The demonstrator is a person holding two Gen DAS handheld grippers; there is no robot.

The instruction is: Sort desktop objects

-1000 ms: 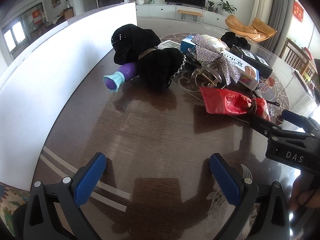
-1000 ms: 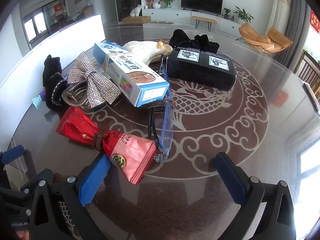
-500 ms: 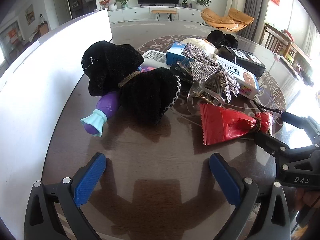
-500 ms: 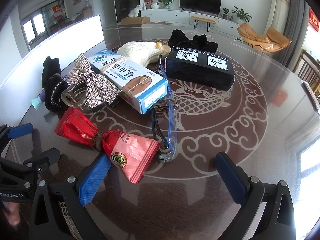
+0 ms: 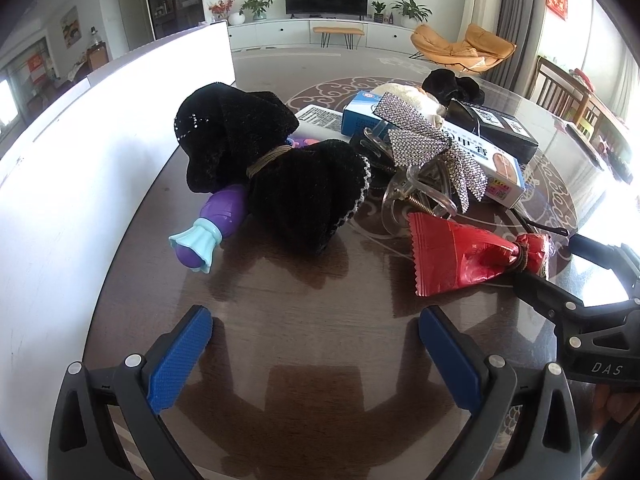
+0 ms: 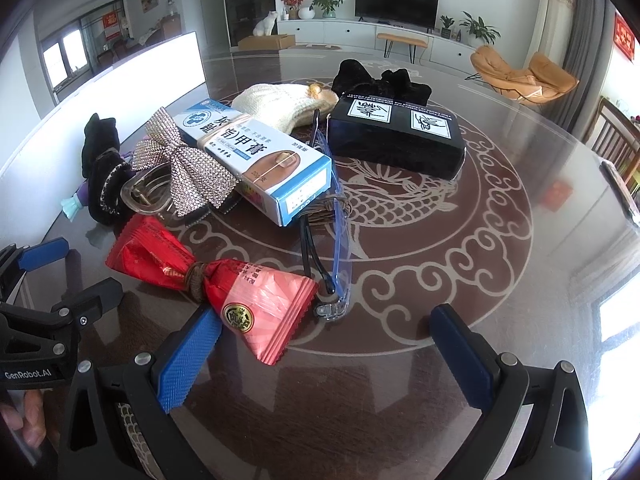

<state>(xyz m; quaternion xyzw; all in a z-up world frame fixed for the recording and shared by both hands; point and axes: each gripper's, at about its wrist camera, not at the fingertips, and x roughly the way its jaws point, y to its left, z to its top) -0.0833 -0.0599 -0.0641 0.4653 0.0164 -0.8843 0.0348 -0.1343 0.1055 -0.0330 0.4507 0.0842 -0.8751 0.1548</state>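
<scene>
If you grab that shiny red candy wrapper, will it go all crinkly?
Probably. The shiny red candy wrapper looks like thin foil, cinched by a brown band, so it should crumple and flop. It seems light, and may slide on the glossy table.

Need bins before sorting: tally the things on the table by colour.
Black: 3, velvet bow, scrunchie, black box
Red: 1, snack packet
Blue: 2, blue-white box, glasses
Silver or clear: 2, rhinestone bow, clear clip
Cream: 1, knit item
Purple: 1, toy
Total: 10
</scene>
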